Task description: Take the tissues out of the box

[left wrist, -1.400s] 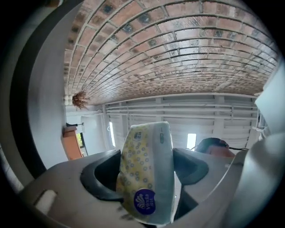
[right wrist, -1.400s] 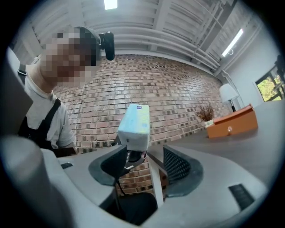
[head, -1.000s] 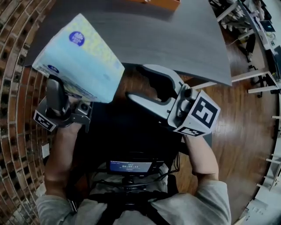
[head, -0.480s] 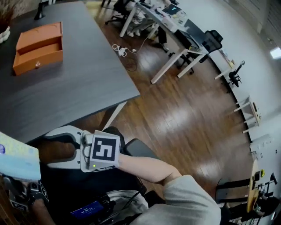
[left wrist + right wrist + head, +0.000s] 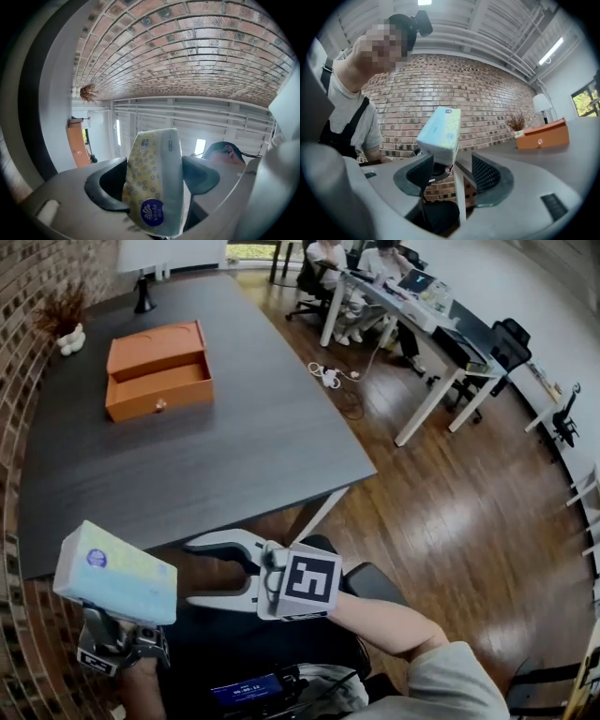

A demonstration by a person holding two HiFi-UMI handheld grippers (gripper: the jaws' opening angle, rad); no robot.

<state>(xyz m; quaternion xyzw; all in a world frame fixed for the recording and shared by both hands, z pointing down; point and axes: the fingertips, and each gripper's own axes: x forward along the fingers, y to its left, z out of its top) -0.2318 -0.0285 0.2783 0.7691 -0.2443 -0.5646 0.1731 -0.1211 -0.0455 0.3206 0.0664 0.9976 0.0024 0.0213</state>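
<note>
A soft pack of tissues (image 5: pixel 117 573), pale blue with a yellow flowered side and a round purple label, is held up in the air at the lower left of the head view. My left gripper (image 5: pixel 111 629) is shut on its lower end, and the pack (image 5: pixel 154 178) fills the gap between the dark pads. My right gripper (image 5: pixel 202 570) stands open beside it, below the table edge, with nothing between its fingers. From the right gripper view the pack (image 5: pixel 439 129) hangs just beyond the right gripper (image 5: pixel 450 171). An open orange box (image 5: pixel 155 367) sits far back on the dark table (image 5: pixel 234 446).
A brick wall (image 5: pixel 23 296) runs along the left. A small potted plant (image 5: pixel 66 329) and a lamp base (image 5: pixel 143 298) stand at the table's far end. Office desks (image 5: pixel 441 334), chairs and seated people lie to the right across a wooden floor (image 5: pixel 450 493).
The head view has swung up from my lap to the table and room. The pack stays in the left gripper. The right gripper remains open near it.
</note>
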